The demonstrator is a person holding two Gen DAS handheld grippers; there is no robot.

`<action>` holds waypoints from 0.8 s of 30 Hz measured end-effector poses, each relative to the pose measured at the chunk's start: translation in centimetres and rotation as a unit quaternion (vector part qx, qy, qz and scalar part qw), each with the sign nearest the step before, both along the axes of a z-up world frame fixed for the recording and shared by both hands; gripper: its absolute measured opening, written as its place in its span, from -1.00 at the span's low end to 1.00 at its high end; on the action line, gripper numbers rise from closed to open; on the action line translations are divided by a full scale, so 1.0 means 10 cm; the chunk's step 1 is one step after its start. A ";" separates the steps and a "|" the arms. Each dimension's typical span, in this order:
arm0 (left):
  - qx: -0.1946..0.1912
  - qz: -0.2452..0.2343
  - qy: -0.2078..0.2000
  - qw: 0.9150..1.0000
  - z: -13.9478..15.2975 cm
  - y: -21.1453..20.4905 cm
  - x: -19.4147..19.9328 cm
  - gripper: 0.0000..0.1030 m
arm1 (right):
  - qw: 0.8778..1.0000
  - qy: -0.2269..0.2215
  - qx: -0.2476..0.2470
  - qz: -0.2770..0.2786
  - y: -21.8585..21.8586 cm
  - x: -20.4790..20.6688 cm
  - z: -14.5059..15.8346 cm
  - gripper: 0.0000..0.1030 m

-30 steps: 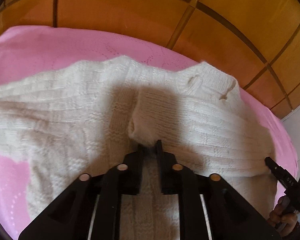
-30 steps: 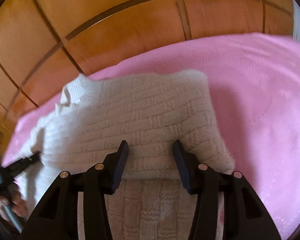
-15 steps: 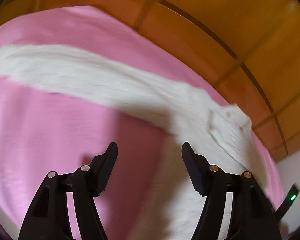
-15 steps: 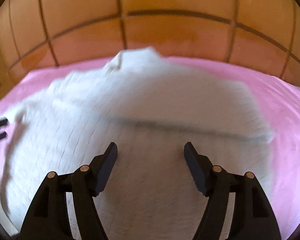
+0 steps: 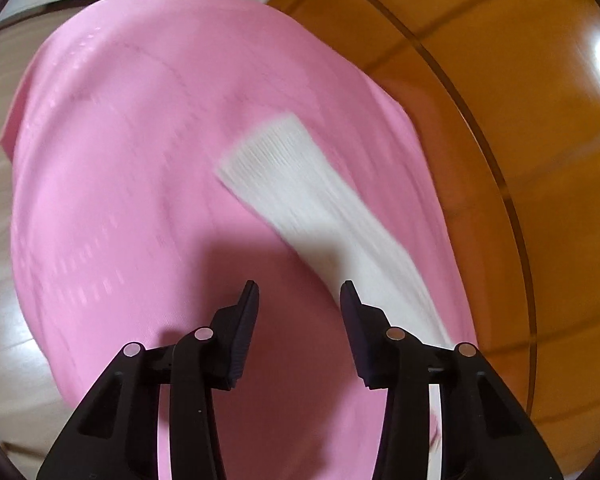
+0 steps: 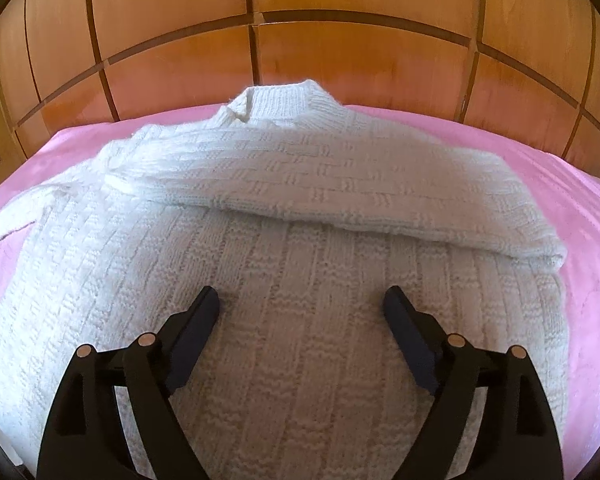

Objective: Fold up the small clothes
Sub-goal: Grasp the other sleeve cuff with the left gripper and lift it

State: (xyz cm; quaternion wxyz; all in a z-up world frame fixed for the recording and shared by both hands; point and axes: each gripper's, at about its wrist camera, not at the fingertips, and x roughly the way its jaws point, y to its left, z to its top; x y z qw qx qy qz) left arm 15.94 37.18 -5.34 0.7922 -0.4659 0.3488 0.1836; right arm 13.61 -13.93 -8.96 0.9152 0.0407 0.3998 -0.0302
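A pink sheet (image 6: 580, 216) covers the bed below a wooden headboard (image 6: 360, 64); the white knitted sweater (image 6: 300, 264) lies mid-sheet, one sleeve (image 5: 300, 192) stretched toward the left edge; it looks soft, thick and floppy, best pinched at the cuff; left gripper (image 5: 299, 300) closing on nothing, right gripper (image 6: 302, 300) opening, empty.

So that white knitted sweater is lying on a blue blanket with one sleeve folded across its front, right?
Not quite: the blanket is pink, not blue, as the right wrist view shows. The rest holds: the white knitted sweater lies on it with one sleeve folded across its front.
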 end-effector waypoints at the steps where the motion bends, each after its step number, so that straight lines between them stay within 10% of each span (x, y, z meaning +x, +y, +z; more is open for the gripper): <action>1: -0.009 0.013 0.001 1.000 -0.03 0.08 0.02 -0.19 | 1.000 0.000 0.001 0.000 0.00 0.00 0.00 0.66; 8: -0.009 0.041 0.001 0.999 -0.12 0.38 0.23 -0.19 | 1.000 0.001 -0.005 0.000 0.02 0.01 -0.01 0.68; 13: -0.013 0.011 0.000 1.000 0.00 0.51 0.31 -0.85 | 1.000 0.001 -0.008 -0.001 0.03 0.01 -0.02 0.69; 24: 0.089 -0.164 -0.144 0.972 1.22 -0.78 0.49 -1.00 | 1.000 -0.001 -0.002 0.000 0.01 0.01 -0.02 0.70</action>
